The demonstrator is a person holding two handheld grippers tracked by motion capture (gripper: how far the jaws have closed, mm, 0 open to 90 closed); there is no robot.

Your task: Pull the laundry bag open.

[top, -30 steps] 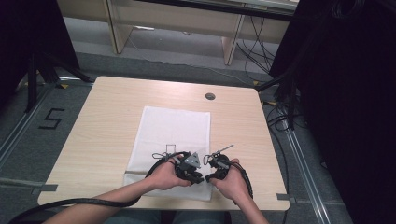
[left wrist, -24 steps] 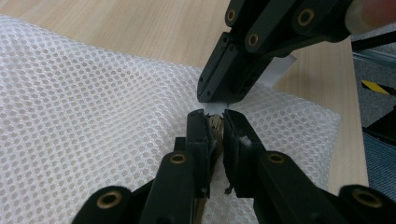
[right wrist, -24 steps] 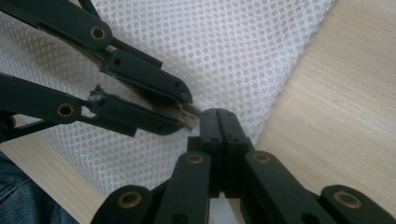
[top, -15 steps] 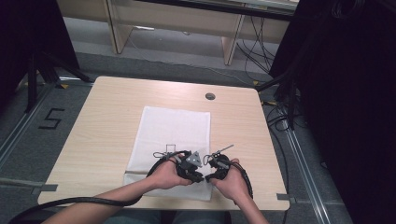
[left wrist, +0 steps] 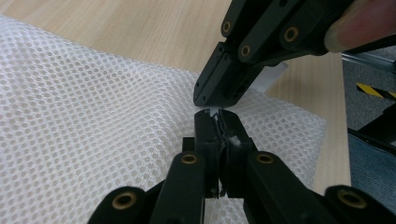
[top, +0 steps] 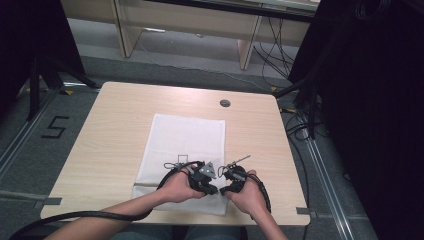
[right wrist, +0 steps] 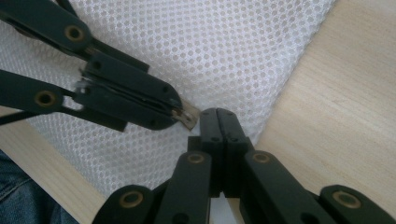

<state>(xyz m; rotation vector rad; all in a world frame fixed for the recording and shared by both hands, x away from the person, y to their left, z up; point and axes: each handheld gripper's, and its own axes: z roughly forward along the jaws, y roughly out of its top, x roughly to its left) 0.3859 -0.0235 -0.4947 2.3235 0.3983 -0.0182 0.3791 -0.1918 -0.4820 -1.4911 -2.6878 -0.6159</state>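
Your white mesh laundry bag [top: 186, 150] lies flat in the middle of the light wooden table [top: 110, 135], and both your hands are down at its near right corner. Your left gripper [left wrist: 215, 122] has just been closing, and its jaws now pinch a small thin tab, maybe the zip pull, at the edge of the bag. Your right gripper [right wrist: 218, 117] has its jaws pressed tight together right next to the other one, tip to tip; you look to be nipping the bag's edge there, but it is hard to tell how much is caught. Be careful now. The tab is tiny and only the very tips hold it, so a quick tug could make it slip out. If both hands pull the same way, the whole bag may slide along the table and nothing will open. The soft mesh could also bunch up and jam. A small round grey cap [top: 225, 103] sits in the table far behind the bag, well apart. Your own gripper cables [top: 172, 172] curl over the mesh close by and could snag.
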